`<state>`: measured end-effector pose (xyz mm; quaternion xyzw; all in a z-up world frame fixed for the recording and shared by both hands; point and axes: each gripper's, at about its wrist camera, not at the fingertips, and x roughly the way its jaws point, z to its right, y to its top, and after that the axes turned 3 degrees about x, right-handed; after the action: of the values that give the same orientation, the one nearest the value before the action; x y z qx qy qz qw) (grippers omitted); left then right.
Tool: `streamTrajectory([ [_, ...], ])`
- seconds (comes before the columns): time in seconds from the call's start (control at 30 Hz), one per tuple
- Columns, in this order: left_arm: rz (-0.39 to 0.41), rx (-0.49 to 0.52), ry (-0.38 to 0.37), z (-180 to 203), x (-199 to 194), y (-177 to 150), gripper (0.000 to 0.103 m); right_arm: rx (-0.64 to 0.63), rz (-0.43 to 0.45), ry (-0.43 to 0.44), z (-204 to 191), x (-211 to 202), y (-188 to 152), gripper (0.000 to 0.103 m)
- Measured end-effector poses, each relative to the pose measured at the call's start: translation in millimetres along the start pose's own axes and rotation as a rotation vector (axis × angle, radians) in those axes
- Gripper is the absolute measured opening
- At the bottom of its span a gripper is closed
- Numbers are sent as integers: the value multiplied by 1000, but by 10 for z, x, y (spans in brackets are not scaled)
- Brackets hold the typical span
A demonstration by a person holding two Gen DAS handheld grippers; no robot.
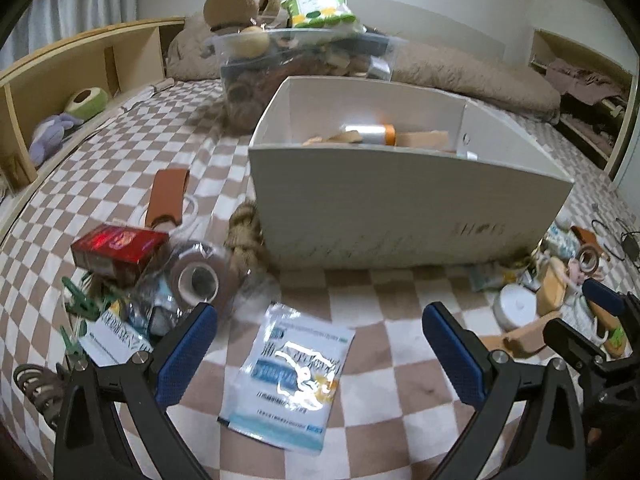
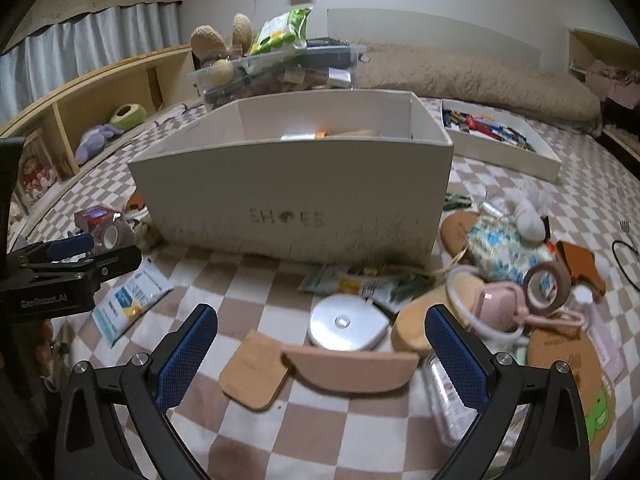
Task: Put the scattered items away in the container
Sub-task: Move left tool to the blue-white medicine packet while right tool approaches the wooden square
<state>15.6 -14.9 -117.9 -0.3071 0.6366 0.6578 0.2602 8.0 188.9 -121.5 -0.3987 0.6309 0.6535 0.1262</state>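
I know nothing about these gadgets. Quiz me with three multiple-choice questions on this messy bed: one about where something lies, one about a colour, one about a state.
1. Where does the blue-and-white sachet lie?
A. Inside the white box
B. On the checkered blanket, in front of the left claw
C. On the wooden shelf

2. What colour are the claw pads?
A. Blue
B. Red
C. Yellow

3. What state is the right claw in?
A. Shut on the round silver tin
B. Shut on nothing
C. Open, holding nothing

Answers: B, the sachet rests on the checkered blanket before the left claw, outside the white box; A, the pads are blue; C, its fingers stand wide apart, near the round silver tin.
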Motion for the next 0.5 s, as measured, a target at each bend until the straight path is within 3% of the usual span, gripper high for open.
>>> streamTrajectory([
  [0.5,-196,-77,28,-201,420,-310,103,37,-121,14,-97,128,-328,103],
])
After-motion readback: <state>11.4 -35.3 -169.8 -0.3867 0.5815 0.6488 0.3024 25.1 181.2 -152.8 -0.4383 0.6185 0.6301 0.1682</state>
